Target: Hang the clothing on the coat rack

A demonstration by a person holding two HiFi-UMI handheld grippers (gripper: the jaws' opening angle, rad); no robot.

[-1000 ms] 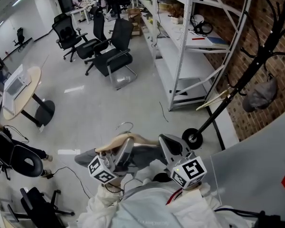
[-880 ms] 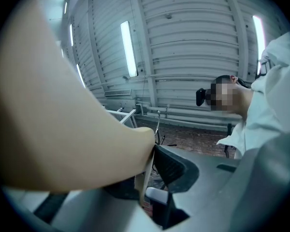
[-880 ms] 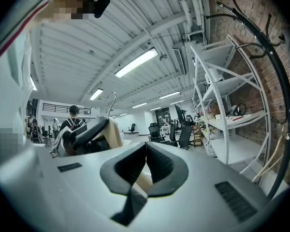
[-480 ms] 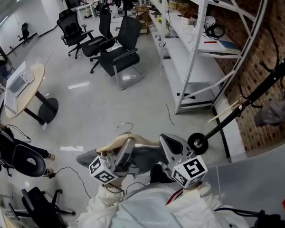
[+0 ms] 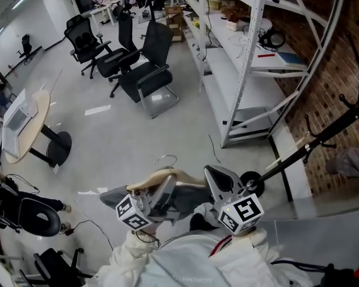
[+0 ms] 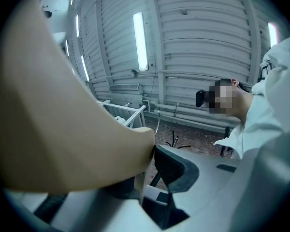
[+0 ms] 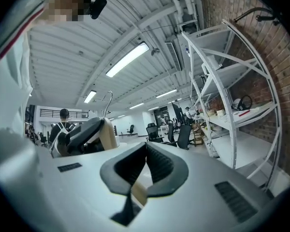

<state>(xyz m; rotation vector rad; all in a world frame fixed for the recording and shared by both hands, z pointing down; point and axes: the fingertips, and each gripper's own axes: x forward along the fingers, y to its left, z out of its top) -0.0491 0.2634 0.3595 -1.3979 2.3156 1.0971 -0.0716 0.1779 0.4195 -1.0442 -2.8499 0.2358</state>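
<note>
Here, a wooden hanger [image 5: 167, 175] with grey clothing [image 5: 116, 194] was clamped by the left tongs [image 5: 163, 190] and the right tongs [image 5: 218, 181], with the coat rack [image 5: 323, 137] to the right.

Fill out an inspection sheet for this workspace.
Surface: pale floor.
Job's things: wooden hanger carrying grey clothing; black coat rack to the right, apart from the hanger.
Clutter: office chairs; round table.
Grippers: left gripper and right gripper each shut on the hanger, one per end.
Cables: thin cable on the floor by the shelving.
Surroundings: white shelving; brick wall.
</note>
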